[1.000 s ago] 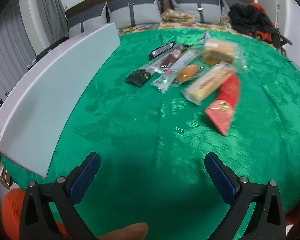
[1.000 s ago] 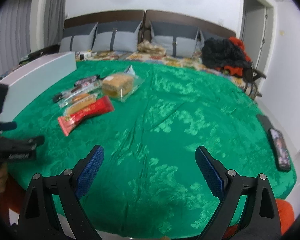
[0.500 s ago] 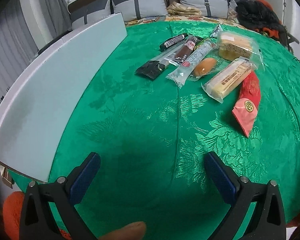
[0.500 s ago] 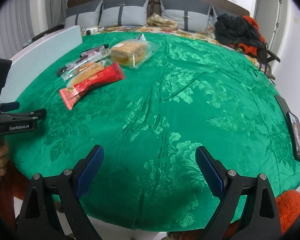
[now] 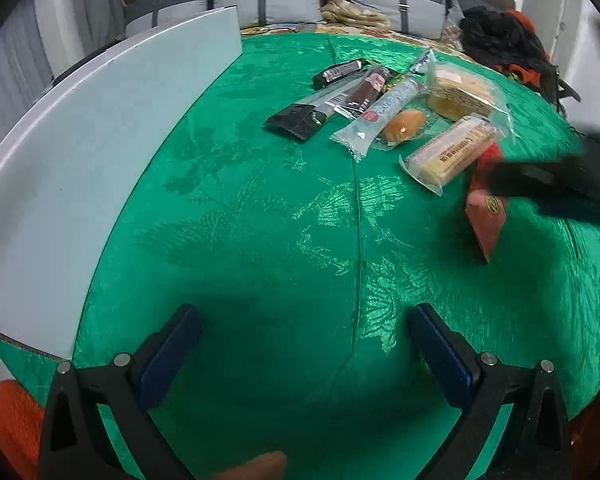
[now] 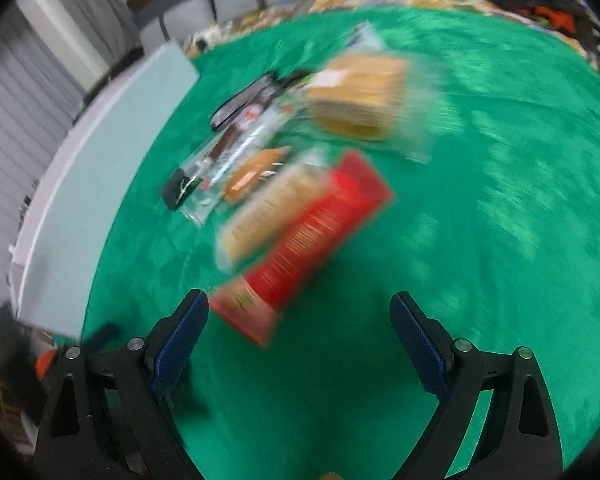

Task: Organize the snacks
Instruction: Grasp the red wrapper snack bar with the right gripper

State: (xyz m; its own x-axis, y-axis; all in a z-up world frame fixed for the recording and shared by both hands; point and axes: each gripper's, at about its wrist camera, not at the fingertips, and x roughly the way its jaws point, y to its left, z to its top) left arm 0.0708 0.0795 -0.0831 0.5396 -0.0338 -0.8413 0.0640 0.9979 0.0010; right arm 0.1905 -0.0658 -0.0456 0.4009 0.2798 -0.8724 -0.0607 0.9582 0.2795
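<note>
I'm bringing the right gripper [image 6: 298, 320] in over the red packet [image 6: 308, 240], fingers spread wide and empty; it lies on the green worktop [image 5: 260, 220] at the near end of the snack row, touching the yellow wafer pack [image 5: 450, 152]. Best to straddle its narrow end, not the neighbour. The left gripper [image 5: 304, 344] hangs open and empty.

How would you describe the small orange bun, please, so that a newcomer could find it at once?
Start at the green tablecloth and find the cluster of wrapped snacks on its far side. Within it, the bun lies between the pale blue-grey wrapper and the long yellow cake bar. It is the only small, rounded, glossy orange item among long flat packets.
</note>
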